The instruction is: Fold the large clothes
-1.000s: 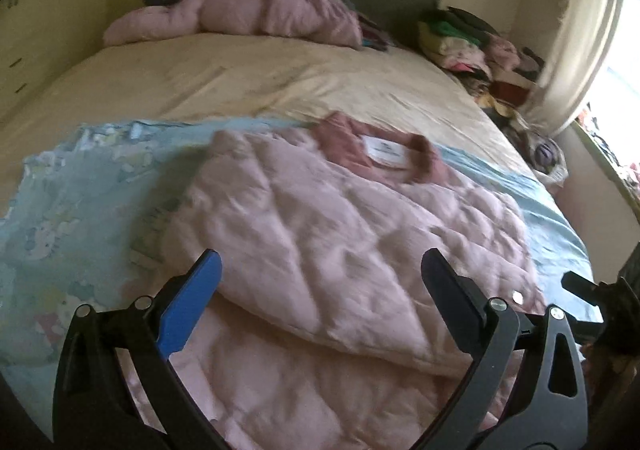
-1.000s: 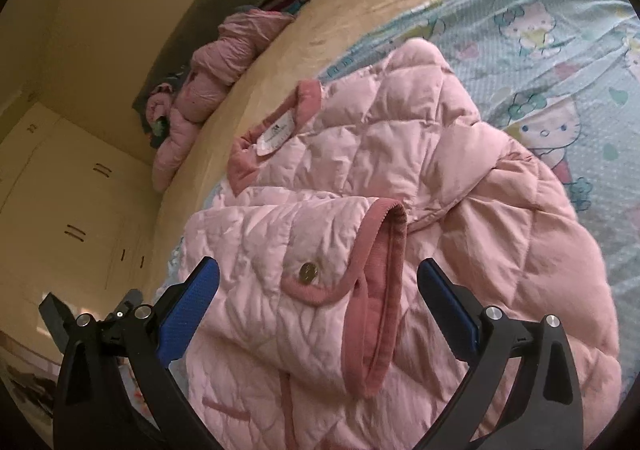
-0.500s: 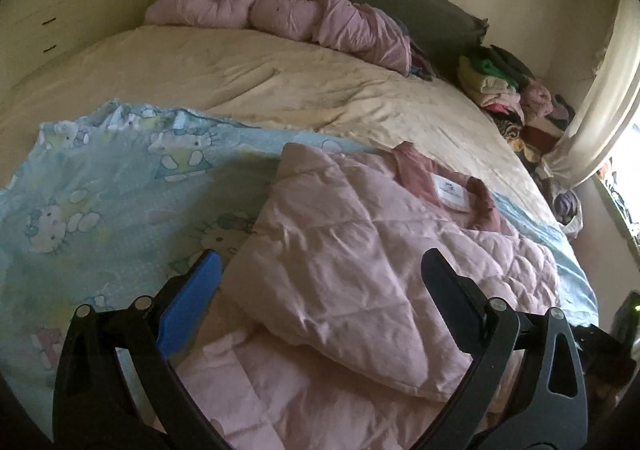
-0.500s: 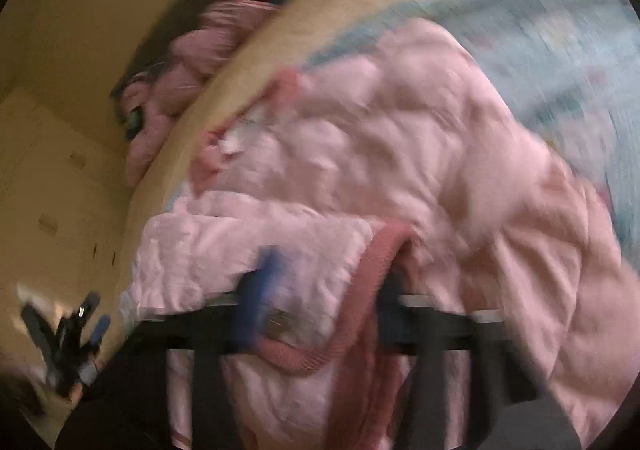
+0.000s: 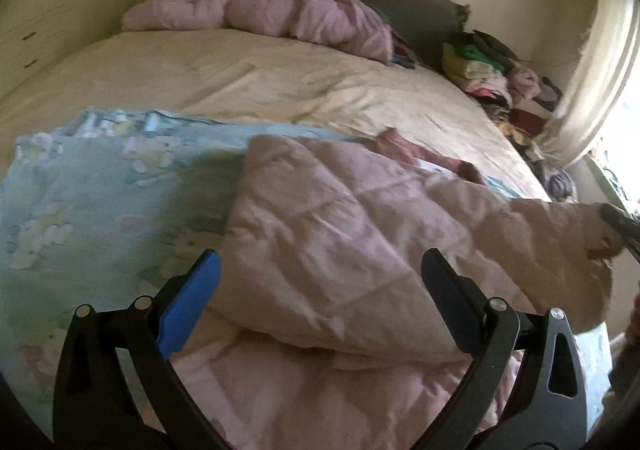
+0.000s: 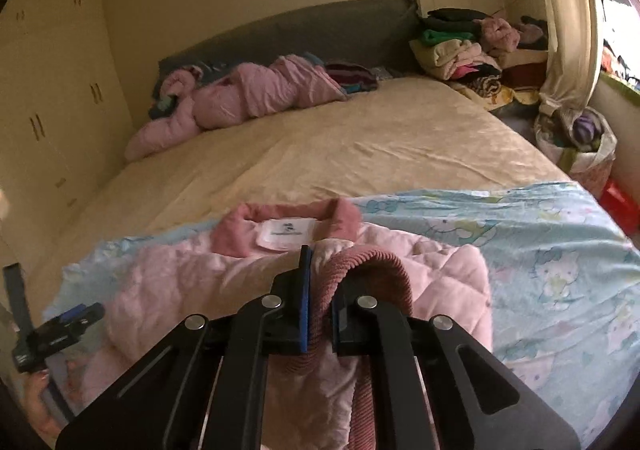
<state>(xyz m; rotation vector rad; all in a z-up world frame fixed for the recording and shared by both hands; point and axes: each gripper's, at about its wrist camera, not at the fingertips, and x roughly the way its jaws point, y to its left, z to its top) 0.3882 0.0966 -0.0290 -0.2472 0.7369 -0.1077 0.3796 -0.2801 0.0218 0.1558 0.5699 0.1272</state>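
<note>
A pink quilted jacket (image 5: 340, 250) lies partly folded on a light blue cartoon blanket (image 5: 100, 201) on the bed. Its collar with a white label (image 6: 286, 230) points toward the headboard. My right gripper (image 6: 320, 290) is shut on the jacket's dark pink ribbed cuff (image 6: 372, 270) and holds the sleeve over the jacket's body. It shows at the right edge of the left wrist view (image 5: 618, 221), lifting the fabric. My left gripper (image 5: 320, 274) is open and empty, just above the jacket's near folded edge.
A second pink jacket (image 6: 248, 97) lies bunched by the grey headboard (image 6: 320, 29). Stacked clothes (image 6: 460, 45) pile at the far right corner. A full bag (image 6: 576, 141) stands by the curtain. Cupboards (image 6: 48, 109) line the left wall.
My right gripper closed on the sleeve cuff and swung it up and over the jacket. My left gripper stayed open and shifted slightly over the near edge.
</note>
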